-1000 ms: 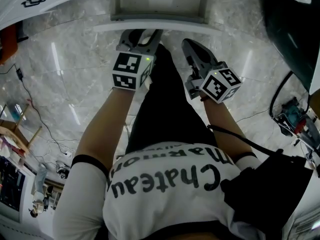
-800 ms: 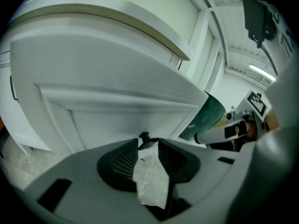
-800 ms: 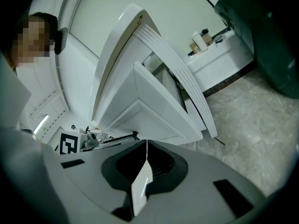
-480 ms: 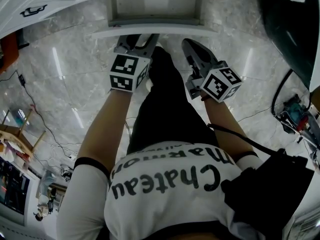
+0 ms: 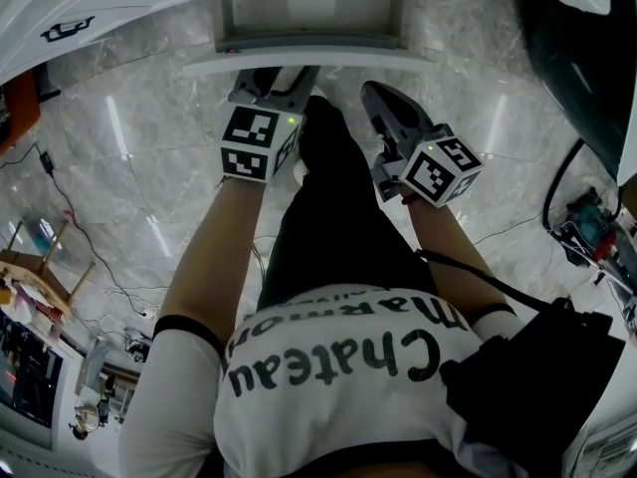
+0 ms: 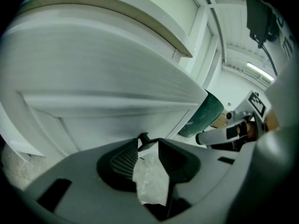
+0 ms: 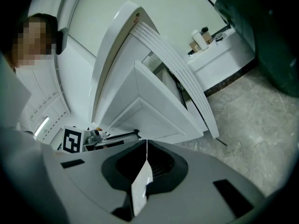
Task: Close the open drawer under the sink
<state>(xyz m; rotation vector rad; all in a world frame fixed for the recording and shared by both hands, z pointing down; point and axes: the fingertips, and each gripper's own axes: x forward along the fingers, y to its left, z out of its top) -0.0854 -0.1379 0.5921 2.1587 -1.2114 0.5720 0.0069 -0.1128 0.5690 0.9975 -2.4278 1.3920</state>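
Now the left gripper — fingers apart, just eased inward, empty — faces the drawer; right gripper fingers together, empty.

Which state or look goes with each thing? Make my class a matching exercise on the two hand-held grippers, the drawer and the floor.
Things:
1. left hand-held gripper
2. right hand-held gripper
3. drawer
4. floor

States:
a. grey marble
b. jaws together
c. pulled open
d. jaws apart

Pairs: 1-d, 2-b, 3-c, 4-a.

Note for the teacher: the left hand-held gripper's jaws have just been closing slightly, with nothing between them.
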